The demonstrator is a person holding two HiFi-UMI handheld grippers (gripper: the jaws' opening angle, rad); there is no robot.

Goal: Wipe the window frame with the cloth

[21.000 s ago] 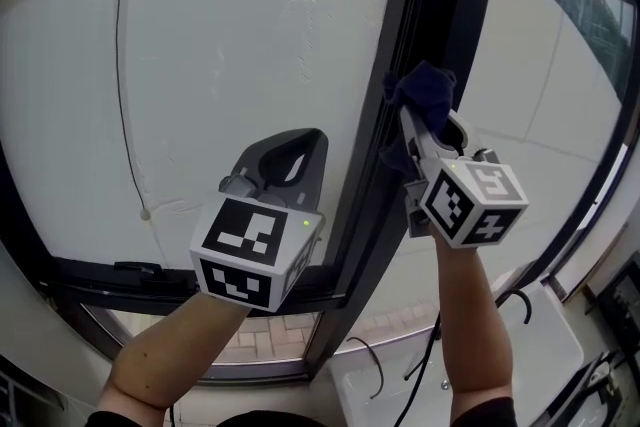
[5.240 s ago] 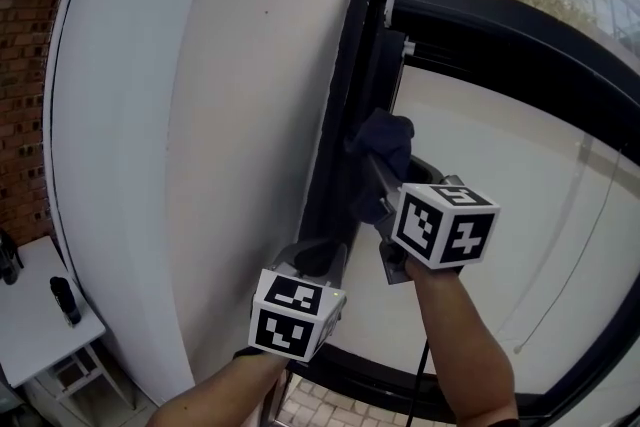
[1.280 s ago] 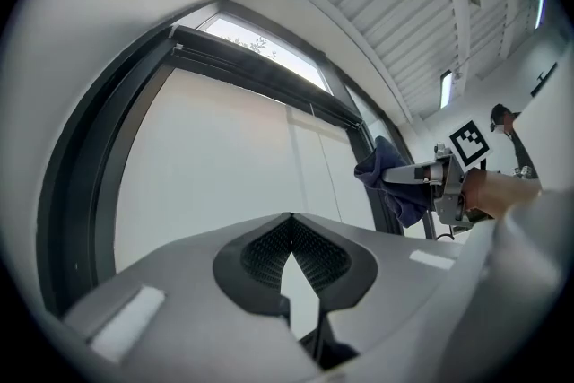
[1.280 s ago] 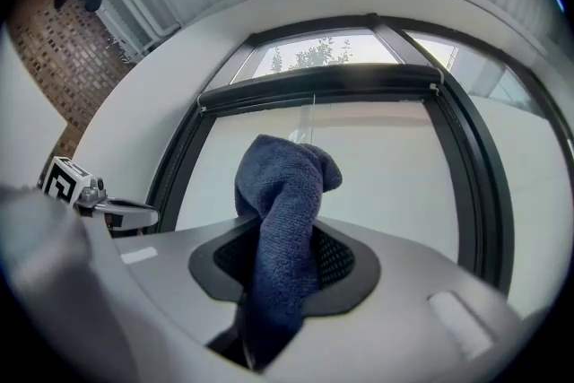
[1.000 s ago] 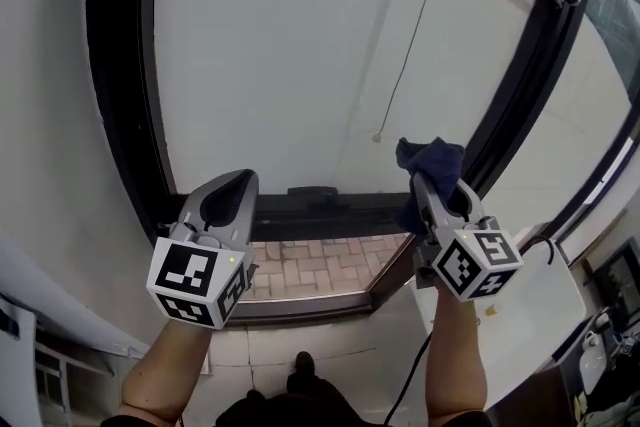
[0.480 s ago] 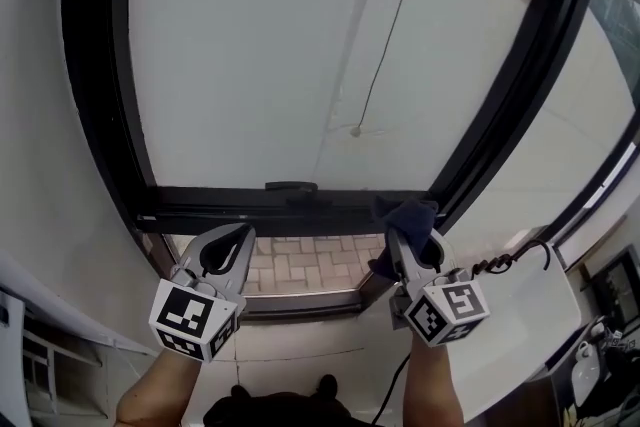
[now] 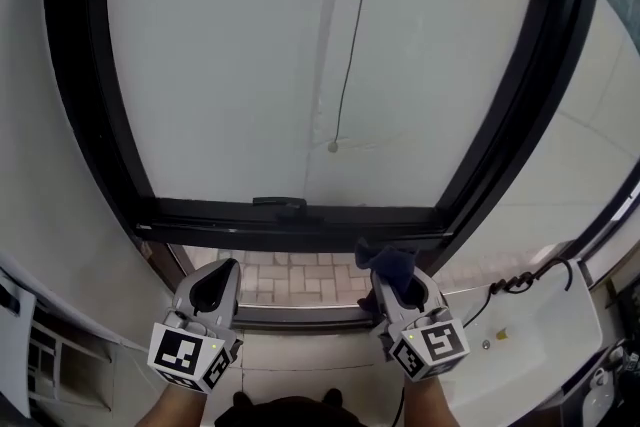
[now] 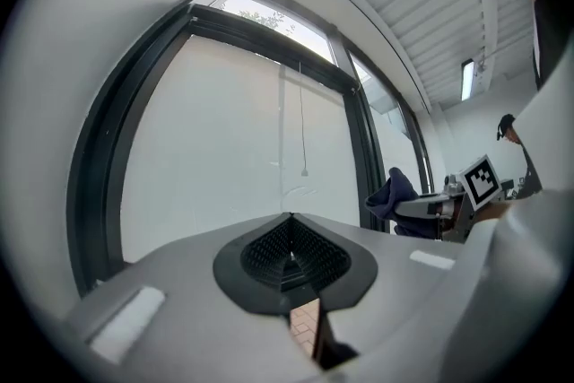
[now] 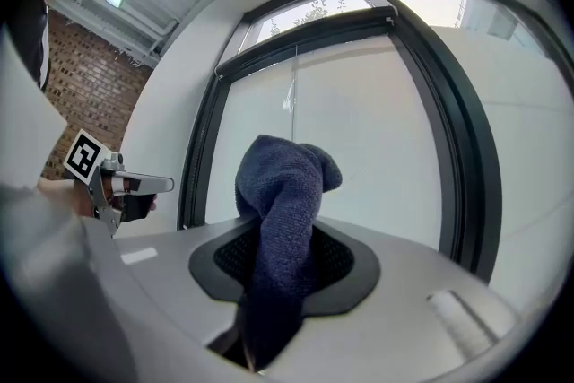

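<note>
Right gripper (image 7: 398, 289) clenching dark blue terry cloth (image 9: 285, 193), cloth bunching above fingertips, black metal window frame (image 7: 200, 212) lying ahead. Left gripper (image 7: 219, 275) pressing jaws together, gripping nothing.

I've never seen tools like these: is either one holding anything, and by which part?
The right gripper is shut on the dark blue cloth, pinching it partway along, and a bunched end sticks out past the jaws. The left gripper is shut and empty.

Knitted dark blue fabric for the cloth (image 9: 280, 193): coarse nap, matt. Window frame (image 7: 290, 213): black, smooth, faint sheen, metal-looking. Left gripper (image 8: 291, 251) and right gripper (image 9: 285, 269): smooth matt grey plastic shells; black, finely ribbed pads (image 8: 267, 256).
</note>
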